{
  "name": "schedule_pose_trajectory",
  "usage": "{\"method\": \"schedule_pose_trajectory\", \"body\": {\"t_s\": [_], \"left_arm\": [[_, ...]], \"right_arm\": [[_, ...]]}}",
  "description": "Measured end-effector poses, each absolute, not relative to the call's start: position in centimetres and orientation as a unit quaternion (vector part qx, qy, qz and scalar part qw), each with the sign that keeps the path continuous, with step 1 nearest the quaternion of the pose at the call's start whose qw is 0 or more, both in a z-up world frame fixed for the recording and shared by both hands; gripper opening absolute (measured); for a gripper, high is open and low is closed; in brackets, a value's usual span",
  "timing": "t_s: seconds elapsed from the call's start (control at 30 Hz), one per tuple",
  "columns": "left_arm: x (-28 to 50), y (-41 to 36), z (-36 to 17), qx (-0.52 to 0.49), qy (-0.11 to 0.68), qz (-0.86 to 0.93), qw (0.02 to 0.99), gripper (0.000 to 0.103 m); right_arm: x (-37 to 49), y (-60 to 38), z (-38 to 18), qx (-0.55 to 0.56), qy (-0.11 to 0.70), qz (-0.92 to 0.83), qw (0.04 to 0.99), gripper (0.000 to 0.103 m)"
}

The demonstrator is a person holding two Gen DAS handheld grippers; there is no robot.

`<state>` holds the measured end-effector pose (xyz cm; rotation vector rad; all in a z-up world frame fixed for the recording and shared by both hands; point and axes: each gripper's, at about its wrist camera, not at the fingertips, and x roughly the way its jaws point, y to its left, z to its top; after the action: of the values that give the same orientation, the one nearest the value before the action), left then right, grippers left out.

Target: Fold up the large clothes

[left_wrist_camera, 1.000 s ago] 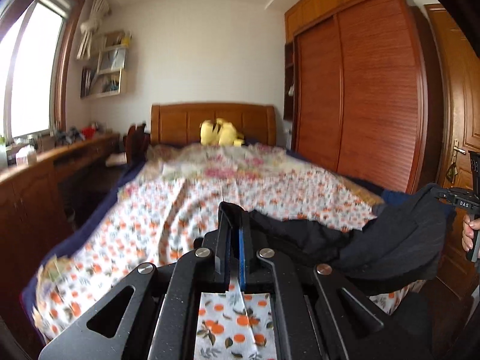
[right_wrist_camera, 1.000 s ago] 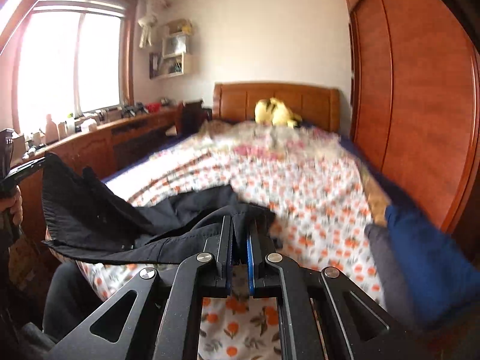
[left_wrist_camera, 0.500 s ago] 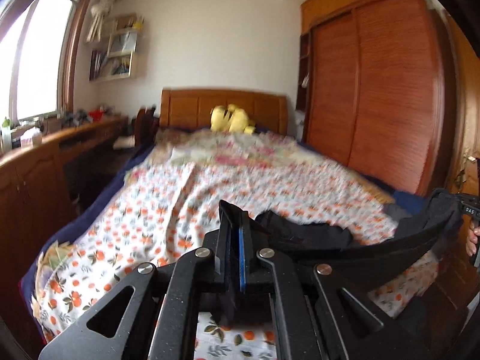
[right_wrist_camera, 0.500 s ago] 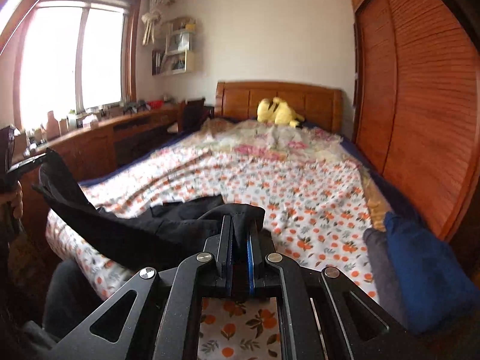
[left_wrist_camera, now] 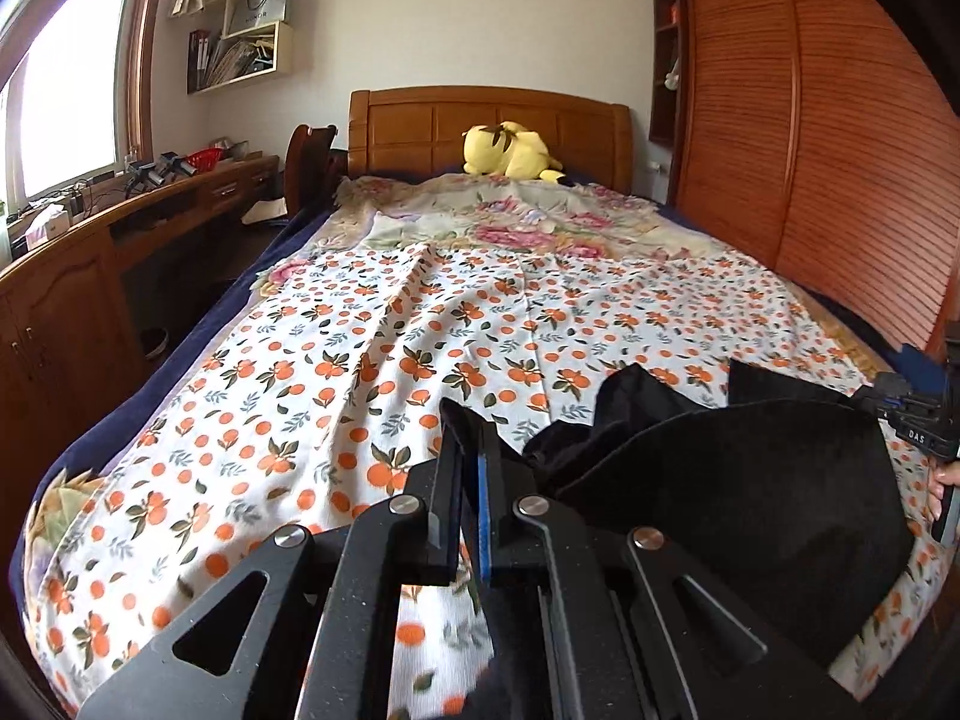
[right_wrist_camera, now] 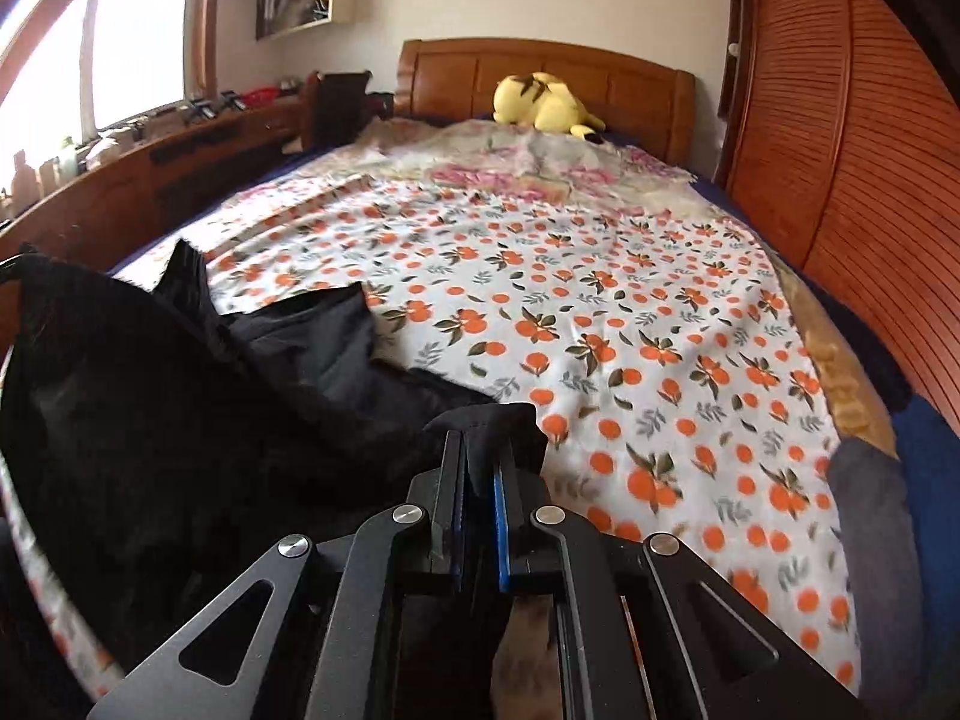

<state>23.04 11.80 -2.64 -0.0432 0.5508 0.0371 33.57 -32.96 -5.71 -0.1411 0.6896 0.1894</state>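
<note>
Black cloth hangs between the two grippers, low over the near end of the bed. It sags in the middle, and part of it rests on the sheet, which is white with orange fruit. The left gripper has its fingers pressed close, with a bit of black cloth at the tips. The right gripper pinches a corner of the cloth, and the cloth bunches over its tips. In the left view, the right gripper shows at the far right edge, holding the other end, with a hand on it.

A yellow plush toy lies at the head of the bed, by the wood headboard. A brown closet stands on the right side. A long wood desk runs under the window on the left. Shelves hang on the wall above it.
</note>
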Motion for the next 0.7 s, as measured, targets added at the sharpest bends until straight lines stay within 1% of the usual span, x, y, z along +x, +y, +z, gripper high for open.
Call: {"method": "schedule_pose_trajectory", "body": {"t_s": [0.23,0.33,0.37,0.4,0.43,0.47,0.5,0.57,0.7], "left_arm": [[25.3,12.8,-4.3,-0.057,0.269,0.027,0.961,0.005],[25.7,12.6,-4.9,-0.051,0.274,0.024,0.96,0.009],[25.7,12.6,-5.0,-0.049,0.274,0.024,0.96,0.017],[25.5,12.6,-5.1,-0.05,0.272,0.019,0.961,0.034],[25.3,12.6,-5.2,-0.053,0.27,0.012,0.961,0.043],[25.2,12.5,-5.3,-0.056,0.266,0.002,0.962,0.054],[25.0,12.5,-5.3,-0.056,0.265,-0.003,0.963,0.067],[24.4,12.4,-5.5,-0.053,0.261,-0.008,0.964,0.081],[23.8,11.7,-5.5,-0.049,0.259,-0.019,0.965,0.081]], "right_arm": [[40.2,-30.8,-8.6,-0.07,0.355,0.084,0.929,0.007],[42.9,-30.0,-9.6,-0.068,0.358,0.082,0.927,0.007],[43.4,-29.9,-10.2,-0.069,0.359,0.081,0.927,0.007],[43.9,-29.8,-10.6,-0.073,0.359,0.079,0.927,0.007],[44.6,-29.4,-10.7,-0.076,0.359,0.076,0.927,0.007],[45.3,-29.2,-11.1,-0.077,0.361,0.074,0.926,0.007],[45.9,-29.1,-11.6,-0.078,0.362,0.072,0.926,0.007],[47.3,-28.9,-12.2,-0.08,0.367,0.064,0.924,0.007],[49.2,-28.4,-12.1,-0.101,0.371,0.042,0.922,0.007]]}}
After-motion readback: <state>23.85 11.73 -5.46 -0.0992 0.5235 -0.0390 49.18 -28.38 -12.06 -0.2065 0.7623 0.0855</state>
